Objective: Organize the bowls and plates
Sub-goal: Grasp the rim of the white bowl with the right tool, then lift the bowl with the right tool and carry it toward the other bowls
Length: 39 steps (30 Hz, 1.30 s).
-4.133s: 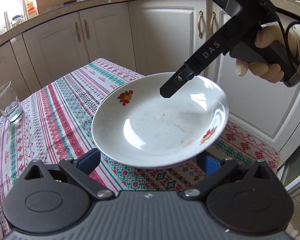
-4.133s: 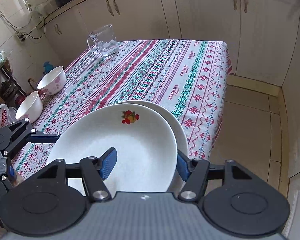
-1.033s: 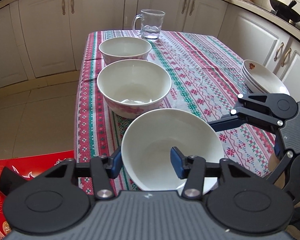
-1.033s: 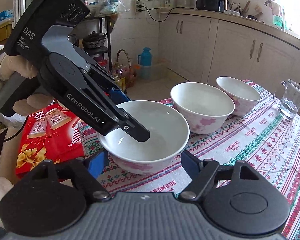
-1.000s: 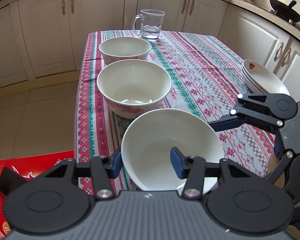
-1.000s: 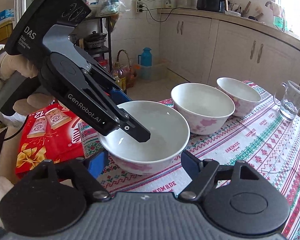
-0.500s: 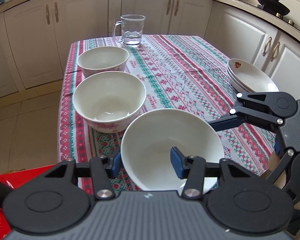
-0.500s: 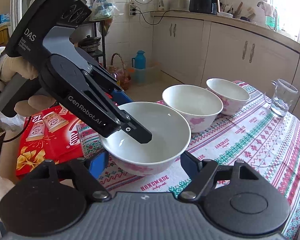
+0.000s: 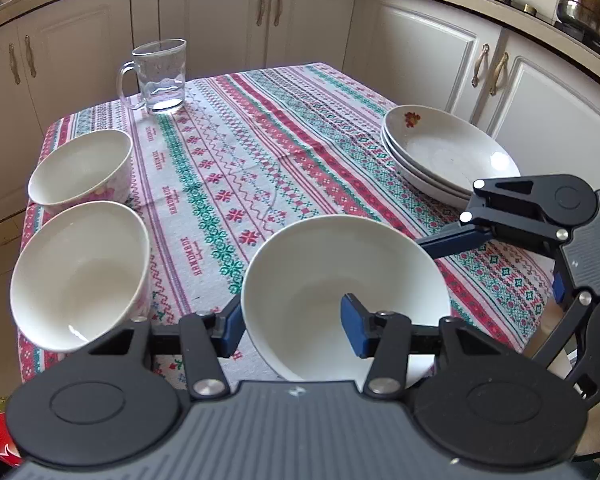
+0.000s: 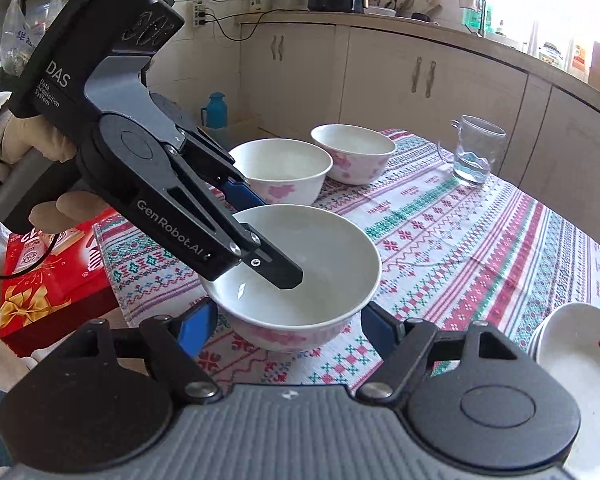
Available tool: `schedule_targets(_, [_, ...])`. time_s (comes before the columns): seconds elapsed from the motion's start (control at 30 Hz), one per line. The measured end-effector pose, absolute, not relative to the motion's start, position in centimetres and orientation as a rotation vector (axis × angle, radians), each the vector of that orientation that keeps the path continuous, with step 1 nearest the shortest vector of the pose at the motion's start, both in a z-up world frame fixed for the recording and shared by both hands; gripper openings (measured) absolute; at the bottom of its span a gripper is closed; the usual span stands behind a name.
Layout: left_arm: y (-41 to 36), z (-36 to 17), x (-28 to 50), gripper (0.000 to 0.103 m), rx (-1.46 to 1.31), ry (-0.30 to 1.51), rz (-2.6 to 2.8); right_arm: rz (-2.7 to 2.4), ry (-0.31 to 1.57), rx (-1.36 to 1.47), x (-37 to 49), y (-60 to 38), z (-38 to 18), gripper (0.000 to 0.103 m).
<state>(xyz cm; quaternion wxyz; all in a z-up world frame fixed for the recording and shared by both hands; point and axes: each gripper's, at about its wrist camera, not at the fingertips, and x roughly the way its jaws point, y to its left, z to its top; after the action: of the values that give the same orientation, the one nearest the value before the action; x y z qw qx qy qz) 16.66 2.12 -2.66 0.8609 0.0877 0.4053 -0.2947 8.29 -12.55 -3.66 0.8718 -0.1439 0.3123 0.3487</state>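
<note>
The left gripper (image 9: pixel 292 320) is clamped on the rim of a white ceramic bowl with pink flower prints on its outside (image 9: pixel 344 296): 1 blue-padded finger sits inside the bowl and the other presses the outer wall. From the right wrist view the same left gripper (image 10: pixel 260 236) comes in from the upper left, held by a gloved hand (image 10: pixel 32 168), and the bowl (image 10: pixel 300 280) hangs just above the near part of the table.

The right gripper (image 10: pixel 288 328) has its 2 blue pads on either side of that bowl's lower wall; the pads stand close to it, but whether they actually press on it cannot be told. In the left wrist view the right gripper (image 9: pixel 456 236) reaches in from the right edge, 1 finger running behind the bowl.

The table is covered by a striped cloth patterned in red, green and white (image 9: pixel 260 152). Along its left edge stand 2 more white bowls with pink prints, a nearer one (image 9: pixel 80 276) and a farther one (image 9: pixel 80 172), close together. A clear glass mug with a handle (image 9: pixel 160 76) stands at the far end and holds a little water. On the right side rests a stack of shallow white plates with a red fruit motif (image 9: pixel 444 156), well apart from the bowls. A red printed box (image 10: pixel 48 280) lies below the table's near corner.
</note>
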Motion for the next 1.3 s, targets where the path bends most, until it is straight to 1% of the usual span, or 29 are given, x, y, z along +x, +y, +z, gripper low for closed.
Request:
schedule_targets(0.33, [0.8, -3.3, 17.0, 0.049, 0.180, 0.869, -0.646, 0.702, 0.673, -0.281, 8.1, -14.1, -3.8, 0.083])
schedule_targets(0.73, [0.4, -3.2, 17.0, 0.050, 0.184, 0.845, -0.650, 0.684, 0.685, -0.276, 8.1, -14.4, -4.2, 0.083])
schedule_targets(0.83, [0.3, -3.2, 17.1, 0.051, 0.182, 0.841, -0.655, 0.683, 0.686, -0.265, 8.3, -14.5, -4.1, 0.083])
schedule_targets(0.93, [0.2, -3.3, 17.1, 0.057, 0.181, 0.839, -0.661, 0.677, 0.685, -0.269, 8.2, -14.3, -4.2, 0.083])
schedule_targets(0.97, [0.2, -3.4, 17.1, 0.061, 0.181, 0.838, -0.665, 0.676, 0.685, -0.269, 8.2, -14.3, -4.2, 0.083])
schedule_targets(1.0, [0.2, -3.4, 17.0, 0.069, 0.181, 0.835, -0.667, 0.679, 0.686, -0.265, 8.2, -14.3, -4.2, 0.084])
schedule_targets(1.03, [0.1, -3.3, 17.0, 0.074, 0.185, 0.827, -0.659, 0.684, 0.688, -0.257, 8.2, -14.4, -4.1, 0.088])
schedule_targets(1.07, [0.2, -3.2, 16.8, 0.084, 0.192, 0.811, -0.649, 0.685, 0.686, -0.251, 8.2, -14.4, -4.1, 0.092])
schedule_targets(1.1, [0.2, -3.0, 16.6, 0.089, 0.201, 0.790, -0.642, 0.681, 0.680, -0.250, 8.2, -14.4, -4.0, 0.101])
schedule_targets(1.13, [0.3, -2.8, 16.3, 0.090, 0.211, 0.768, -0.635, 0.679, 0.670, -0.253, 8.0, -14.4, -3.9, 0.103])
schedule_targets(1.2, [0.7, -2.2, 15.8, 0.095, 0.226, 0.729, -0.618, 0.680, 0.666, -0.260, 7.9, -14.3, -3.7, 0.103])
schedule_targets(1.3, [1.6, -1.3, 14.8, 0.096, 0.234, 0.680, -0.593, 0.677, 0.662, -0.265, 7.8, -14.4, -3.4, 0.103])
